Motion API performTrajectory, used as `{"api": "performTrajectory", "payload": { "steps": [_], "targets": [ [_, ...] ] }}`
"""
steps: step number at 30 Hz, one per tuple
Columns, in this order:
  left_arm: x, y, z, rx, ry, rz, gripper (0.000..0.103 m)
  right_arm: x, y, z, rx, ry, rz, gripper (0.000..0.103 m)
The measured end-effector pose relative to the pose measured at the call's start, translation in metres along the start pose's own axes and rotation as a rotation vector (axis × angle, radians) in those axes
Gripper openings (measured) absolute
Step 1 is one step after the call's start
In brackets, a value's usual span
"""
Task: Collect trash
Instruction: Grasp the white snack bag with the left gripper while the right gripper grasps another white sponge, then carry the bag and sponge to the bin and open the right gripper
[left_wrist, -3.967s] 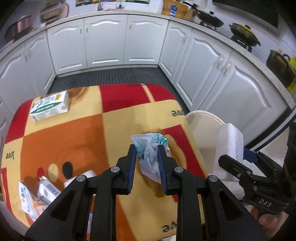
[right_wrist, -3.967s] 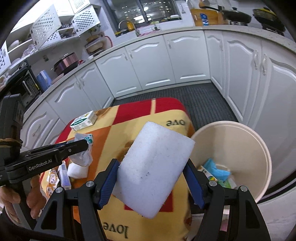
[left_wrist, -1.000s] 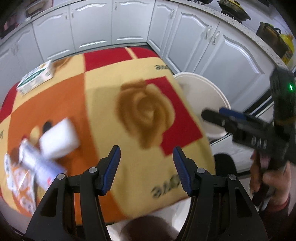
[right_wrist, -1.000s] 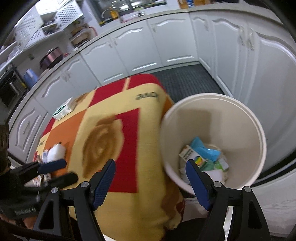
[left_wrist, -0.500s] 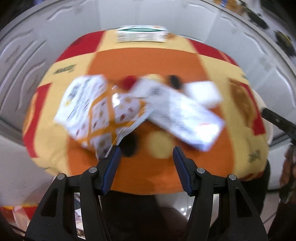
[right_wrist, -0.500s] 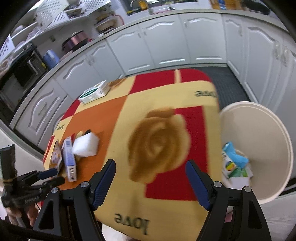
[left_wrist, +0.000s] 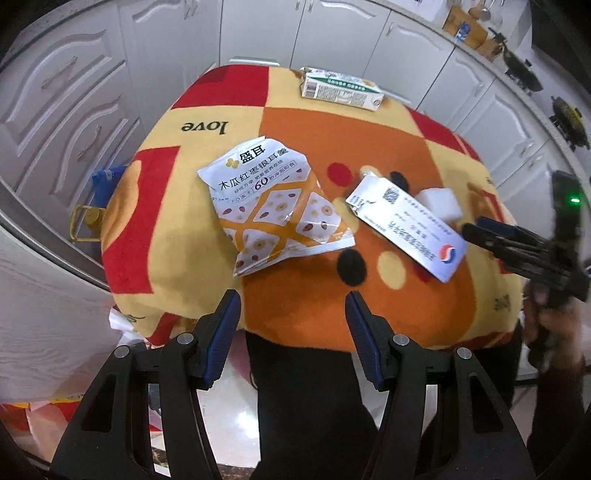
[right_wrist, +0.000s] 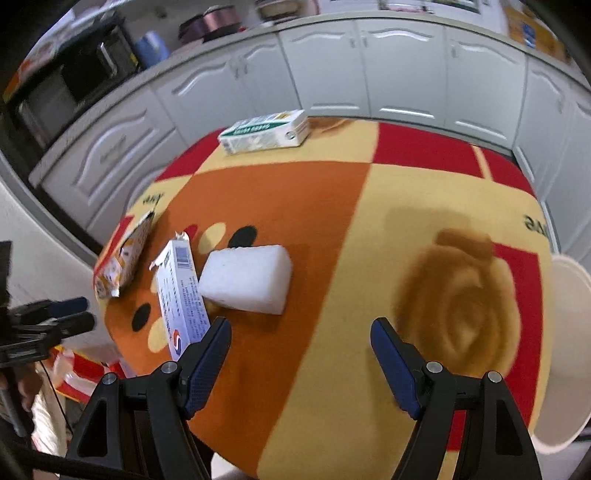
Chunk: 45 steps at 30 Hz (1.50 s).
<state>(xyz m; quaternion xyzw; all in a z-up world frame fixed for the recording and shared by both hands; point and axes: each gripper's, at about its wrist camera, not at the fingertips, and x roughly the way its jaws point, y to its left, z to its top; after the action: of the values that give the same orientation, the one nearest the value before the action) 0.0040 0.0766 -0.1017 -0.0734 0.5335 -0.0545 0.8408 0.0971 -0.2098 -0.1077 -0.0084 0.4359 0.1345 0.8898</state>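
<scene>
My left gripper (left_wrist: 292, 303) is open and empty, at the near edge of the cloth-covered table, just short of a torn white and orange snack packet (left_wrist: 275, 206). A flattened white and blue box (left_wrist: 406, 228) lies to its right, with a white foam block (left_wrist: 441, 203) behind it. My right gripper (right_wrist: 300, 332) is open and empty over the cloth, just short of the foam block (right_wrist: 246, 278) and the box (right_wrist: 181, 291). The packet (right_wrist: 125, 258) lies at the far left there. A green and white carton (left_wrist: 340, 88) (right_wrist: 266, 131) lies at the far edge.
The table carries an orange, red and yellow cloth (right_wrist: 369, 221). A cream trash bin (right_wrist: 565, 354) stands by its right side. White kitchen cabinets (right_wrist: 369, 66) ring the table. The right gripper shows in the left wrist view (left_wrist: 517, 243); the left gripper shows in the right wrist view (right_wrist: 51, 321).
Both grippers released the trash they held 4 s ago and are empty. Both views swung from the bin back to the left part of the table, toward the packet, box and foam block.
</scene>
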Motion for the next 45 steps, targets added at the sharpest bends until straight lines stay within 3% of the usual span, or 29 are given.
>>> {"api": "performTrajectory", "payload": {
  "steps": [3,5,8,16,25,30,34,35,36,37,38,40,45],
  "targets": [
    [-0.008,0.007,0.007,-0.047,-0.028,-0.024,0.062,0.012,0.004,0.007,-0.04,0.024,-0.024,0.075],
    [-0.009,0.015,0.015,-0.091,-0.061,-0.028,0.071,0.017,0.006,0.013,-0.036,0.012,-0.027,0.075],
    [-0.005,0.026,0.029,-0.174,-0.094,-0.039,0.076,0.024,0.006,0.022,-0.003,-0.007,-0.025,0.075],
    [0.033,0.036,0.059,-0.303,-0.119,-0.049,0.077,0.004,0.006,0.025,0.039,-0.014,0.02,0.075],
    [0.056,0.026,0.065,-0.255,-0.085,0.018,0.08,0.015,0.011,0.026,0.037,0.02,0.037,0.081],
    [0.067,0.027,0.061,-0.263,0.002,-0.023,0.081,0.031,0.014,0.025,0.091,0.048,0.091,0.081],
    [0.068,0.024,0.06,-0.238,-0.025,0.015,0.081,0.038,0.025,0.028,0.055,0.044,0.061,0.081],
    [0.068,0.023,0.061,-0.24,-0.029,0.013,0.081,0.04,0.028,0.028,0.041,0.045,0.055,0.08],
    [0.068,0.024,0.061,-0.242,-0.032,0.008,0.081,0.039,0.028,0.028,0.037,0.032,0.047,0.073],
    [0.068,0.024,0.061,-0.239,-0.035,0.004,0.08,0.037,0.027,0.028,0.04,0.017,0.049,0.053],
    [0.067,0.023,0.061,-0.233,-0.041,0.002,0.071,0.035,0.025,0.028,0.046,0.012,0.061,0.052],
    [0.065,0.024,0.06,-0.222,-0.054,-0.007,0.065,0.027,0.023,0.028,0.045,-0.008,0.067,0.05],
    [0.051,0.02,0.058,-0.214,-0.103,-0.047,0.061,0.0,0.014,0.026,0.047,-0.085,0.049,0.049]
  ]
}}
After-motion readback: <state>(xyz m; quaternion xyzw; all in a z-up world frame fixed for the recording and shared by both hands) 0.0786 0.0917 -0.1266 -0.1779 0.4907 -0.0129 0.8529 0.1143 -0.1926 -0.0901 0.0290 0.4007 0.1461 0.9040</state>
